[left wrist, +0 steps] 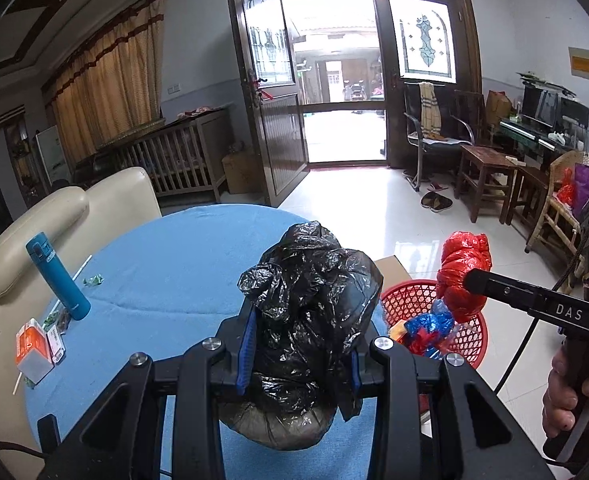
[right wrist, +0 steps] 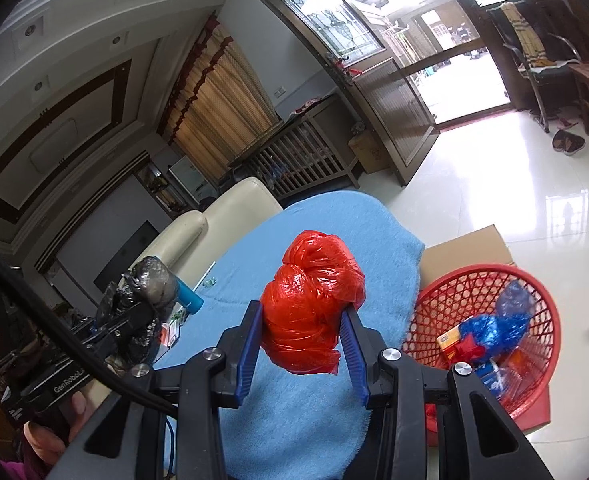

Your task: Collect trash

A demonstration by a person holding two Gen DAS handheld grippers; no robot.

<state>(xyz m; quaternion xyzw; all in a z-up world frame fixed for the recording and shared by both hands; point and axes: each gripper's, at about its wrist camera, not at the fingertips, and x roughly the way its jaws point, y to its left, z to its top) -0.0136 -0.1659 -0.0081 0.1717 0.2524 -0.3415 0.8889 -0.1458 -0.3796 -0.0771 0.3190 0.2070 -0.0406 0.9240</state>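
Some trash already lies in the red basket (right wrist: 426,316), the left gripper (left wrist: 298,344) clamps a black bag (left wrist: 310,280), the right gripper (right wrist: 304,336) a red bag (right wrist: 310,304), both above the tabletop (left wrist: 166,264), wrappers (left wrist: 94,280) remaining

Basket (right wrist: 482,308) right of table (right wrist: 314,232)

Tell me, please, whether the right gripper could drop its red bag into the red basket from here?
Probably yes: the right gripper holds the red bag beside the red basket, whose top is open with nothing between.
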